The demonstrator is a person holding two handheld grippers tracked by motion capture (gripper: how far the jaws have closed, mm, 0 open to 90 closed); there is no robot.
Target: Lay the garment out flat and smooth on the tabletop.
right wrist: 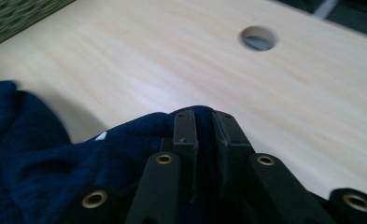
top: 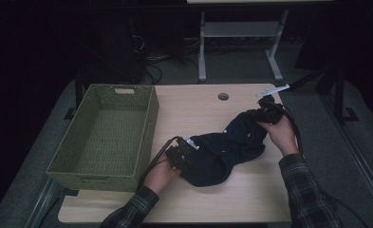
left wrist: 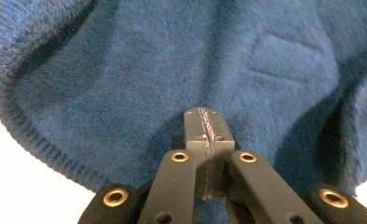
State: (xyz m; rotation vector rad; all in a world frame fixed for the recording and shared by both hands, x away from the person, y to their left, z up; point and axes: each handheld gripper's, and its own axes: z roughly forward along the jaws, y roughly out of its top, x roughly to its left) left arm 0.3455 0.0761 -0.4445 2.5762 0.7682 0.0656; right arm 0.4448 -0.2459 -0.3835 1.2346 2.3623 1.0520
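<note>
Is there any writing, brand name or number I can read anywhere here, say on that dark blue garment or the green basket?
No readable text anywhere.
Dark blue knitted garment: a stitched diamond-shaped outline shows in the left gripper view, but no letters.
A small white patch on the garment in the right gripper view: too small to read.
Green woven basket: a pale tag on its far rim, too small to read.
Light wooden table: no markings.

garment (left wrist: pixel 125 70): dark blue knitted cloth, fuzzy, ribbed hem | table (right wrist: pixel 172 60): pale wood grain, smooth, matt | basket (top: pixel 103 133): green woven wicker, rough | left gripper (left wrist: pixel 204 135): black matt plastic, brass-coloured rivets
</note>
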